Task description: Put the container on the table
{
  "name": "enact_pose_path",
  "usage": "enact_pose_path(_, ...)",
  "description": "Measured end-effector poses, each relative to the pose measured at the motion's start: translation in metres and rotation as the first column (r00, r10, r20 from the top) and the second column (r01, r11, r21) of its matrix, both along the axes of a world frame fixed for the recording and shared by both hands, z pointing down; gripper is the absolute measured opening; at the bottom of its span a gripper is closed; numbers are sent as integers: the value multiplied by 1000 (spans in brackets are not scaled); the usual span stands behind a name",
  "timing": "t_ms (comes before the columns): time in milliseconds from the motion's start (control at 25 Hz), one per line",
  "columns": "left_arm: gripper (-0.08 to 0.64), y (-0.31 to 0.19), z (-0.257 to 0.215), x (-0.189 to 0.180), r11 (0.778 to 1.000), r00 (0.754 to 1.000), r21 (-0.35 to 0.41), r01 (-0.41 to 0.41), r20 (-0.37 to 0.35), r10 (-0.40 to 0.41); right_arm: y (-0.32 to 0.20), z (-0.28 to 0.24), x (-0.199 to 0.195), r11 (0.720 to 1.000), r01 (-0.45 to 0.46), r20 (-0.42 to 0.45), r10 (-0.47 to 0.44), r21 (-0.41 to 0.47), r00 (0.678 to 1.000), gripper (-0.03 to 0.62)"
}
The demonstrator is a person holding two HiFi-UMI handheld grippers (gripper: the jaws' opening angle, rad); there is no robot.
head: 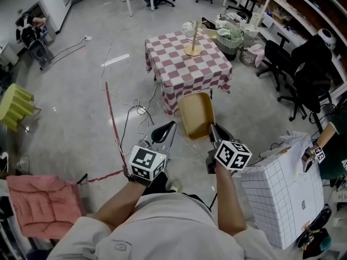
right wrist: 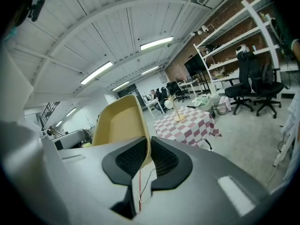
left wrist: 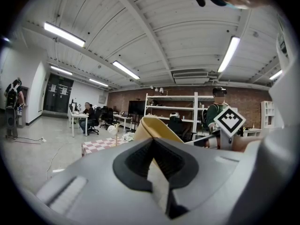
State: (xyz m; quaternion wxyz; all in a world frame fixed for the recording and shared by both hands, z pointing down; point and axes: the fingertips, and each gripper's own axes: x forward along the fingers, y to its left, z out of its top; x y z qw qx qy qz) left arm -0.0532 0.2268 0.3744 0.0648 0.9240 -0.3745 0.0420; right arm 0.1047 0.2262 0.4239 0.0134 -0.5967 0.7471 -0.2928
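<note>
Pale shirt (head: 162, 229); grey left tool (head: 166, 128) and right tool (head: 212, 132) bear black-and-white marker cubes (head: 147, 163).

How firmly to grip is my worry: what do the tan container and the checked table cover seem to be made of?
Container: probably plastic, though moulded fibre is possible. It is smooth, matte and evenly tan, and its thin wall keeps its shape between the closed jaws of the right gripper.
Table cover: cloth, red and white checks. It hangs in soft folds over the table's edges.

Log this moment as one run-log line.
phase: carry | right gripper: shut on container rim | left gripper: open | table: ahead, not reached
</note>
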Motion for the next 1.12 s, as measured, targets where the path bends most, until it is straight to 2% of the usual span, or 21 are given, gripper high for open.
enact_pose_path(400,6,-41,2,2,1000,1000,-18,-5,-15,5,-39,4,1,999,-8,-10,8,-31,1000,41)
enact_pose_path(760,6,-133,22,3,999,1000,-37,-27,-7,27,-126,26,2,998,-26,-13,26,-60,1000,41)
enact_pose_path(1120,6,-222,32,7,994,996,-63,-87,0,88,-204,37,6,992,-84,-8,84,-91,996,41)
